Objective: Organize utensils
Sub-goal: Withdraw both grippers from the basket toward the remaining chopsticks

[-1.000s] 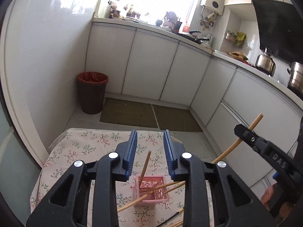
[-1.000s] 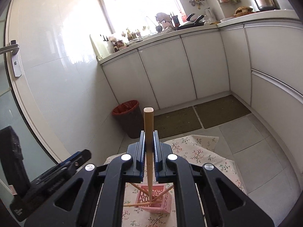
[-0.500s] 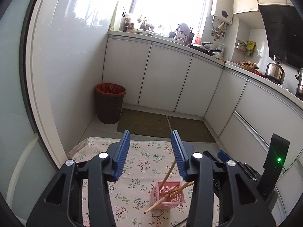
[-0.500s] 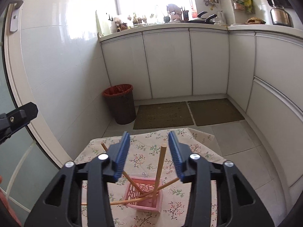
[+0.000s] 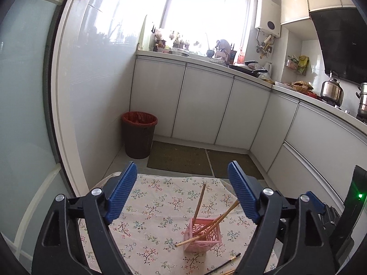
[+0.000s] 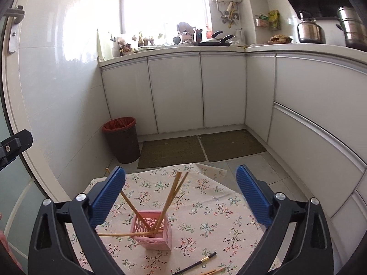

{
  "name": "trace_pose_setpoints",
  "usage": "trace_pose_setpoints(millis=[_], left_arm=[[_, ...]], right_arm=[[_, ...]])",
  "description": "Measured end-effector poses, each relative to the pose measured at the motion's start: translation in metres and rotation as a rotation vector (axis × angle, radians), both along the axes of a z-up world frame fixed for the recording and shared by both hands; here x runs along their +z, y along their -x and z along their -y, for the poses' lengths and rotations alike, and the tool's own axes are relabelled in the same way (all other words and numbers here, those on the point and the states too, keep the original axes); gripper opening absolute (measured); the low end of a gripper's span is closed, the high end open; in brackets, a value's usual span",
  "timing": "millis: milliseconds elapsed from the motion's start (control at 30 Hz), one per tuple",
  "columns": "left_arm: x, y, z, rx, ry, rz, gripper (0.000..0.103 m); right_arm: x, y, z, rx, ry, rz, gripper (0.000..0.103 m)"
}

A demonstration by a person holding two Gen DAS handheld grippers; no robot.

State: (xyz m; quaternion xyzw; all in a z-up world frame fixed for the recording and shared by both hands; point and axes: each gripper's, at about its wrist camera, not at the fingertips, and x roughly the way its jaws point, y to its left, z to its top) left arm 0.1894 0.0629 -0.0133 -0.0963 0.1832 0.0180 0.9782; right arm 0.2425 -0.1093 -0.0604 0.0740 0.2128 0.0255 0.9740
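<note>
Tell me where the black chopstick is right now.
The black chopstick lies flat on the floral tablecloth, low in the right wrist view, just in front of the pink basket, apart from it.

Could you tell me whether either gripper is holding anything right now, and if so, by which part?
Nothing is held: the left gripper and right gripper are both open and empty above the pink basket.

No text or labels — none readable.

Wooden chopsticks (image 6: 174, 192) in perforated plastic basket (image 6: 152, 232) on cloth (image 6: 206, 208).
</note>
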Motion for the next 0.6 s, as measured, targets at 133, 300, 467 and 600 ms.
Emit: trace_pose_setpoints(millis=[133,300,467,600], left_arm=[[0.004,0.021,0.005,-0.008,0.004,0.020,0.093],[0.002,0.043,0.015,-0.051,0.017,0.014,0.096],[-0.013,0.053,0.029,-0.096,-0.007,-0.032,0.096],[-0.020,0.054,0.036,-0.145,0.005,-0.062,0.096]], right_arm=[[0.002,0.026,0.023,-0.046,-0.033,-0.013,0.097],[-0.016,0.050,0.052,-0.082,-0.044,-0.110,0.097],[-0.059,0.077,0.081,-0.109,-0.020,-0.207,0.097],[-0.095,0.088,0.106,-0.129,-0.062,-0.323,0.097]])
